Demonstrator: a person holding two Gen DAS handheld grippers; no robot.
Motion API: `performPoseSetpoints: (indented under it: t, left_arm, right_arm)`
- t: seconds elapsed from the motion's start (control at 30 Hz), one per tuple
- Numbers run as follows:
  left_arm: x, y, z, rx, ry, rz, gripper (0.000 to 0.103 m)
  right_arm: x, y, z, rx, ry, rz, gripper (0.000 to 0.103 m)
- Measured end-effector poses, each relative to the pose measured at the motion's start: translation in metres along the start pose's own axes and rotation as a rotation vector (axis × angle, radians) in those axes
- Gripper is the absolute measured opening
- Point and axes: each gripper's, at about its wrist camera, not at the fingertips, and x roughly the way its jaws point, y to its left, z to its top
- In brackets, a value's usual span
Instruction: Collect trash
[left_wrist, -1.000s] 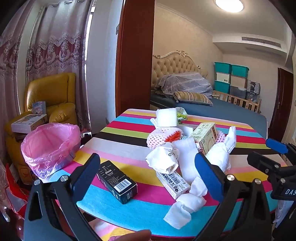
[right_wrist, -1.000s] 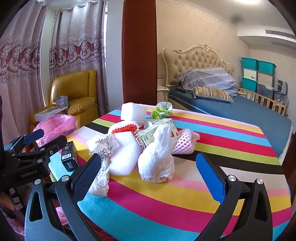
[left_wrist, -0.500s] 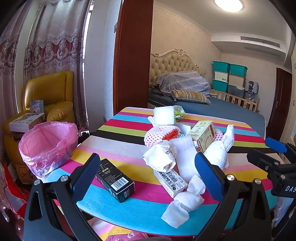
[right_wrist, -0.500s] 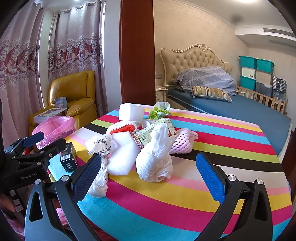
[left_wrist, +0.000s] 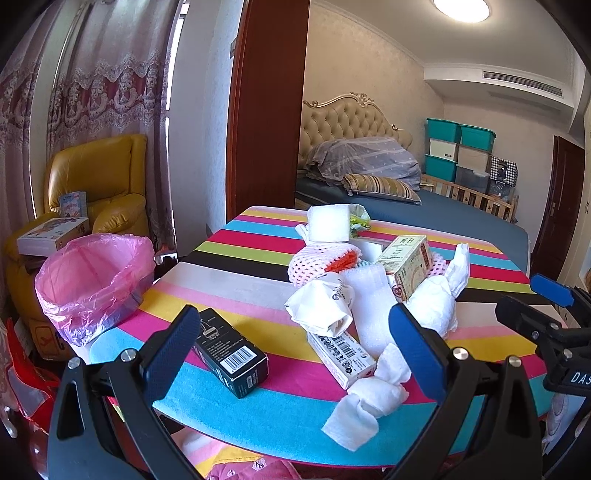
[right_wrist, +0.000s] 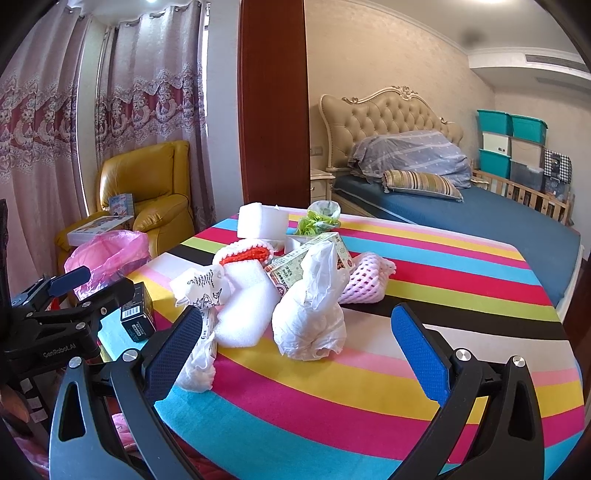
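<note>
Both held wide open, gripping nothing, touching nothing: left tool (left_wrist: 293, 349) poised over the near edge of the striped surface (left_wrist: 229, 273), right tool (right_wrist: 295, 347) likewise. Over the last second, drawn slightly nearer the heap, nothing lifted yet; collection not started. Between the left tool's fingers: black box (left_wrist: 231, 356), barcoded carton (left_wrist: 341, 356), twisted tissue (left_wrist: 369, 404). Ahead of the right tool: crumpled white bag (right_wrist: 310, 314), foam piece (right_wrist: 245, 308). Beyond the surface's left edge, well apart from the heap: pink-lined bin (left_wrist: 92, 284), open and waiting.
</note>
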Motion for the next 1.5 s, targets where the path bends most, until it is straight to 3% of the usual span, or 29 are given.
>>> performPoseSetpoints:
  t: [1.5]
  left_arm:
    - [0.011,0.006,-0.003,-0.028,0.056,0.005,0.099]
  right_arm:
    - [0.004,0.003,-0.006,0.023,0.011,0.005,0.096]
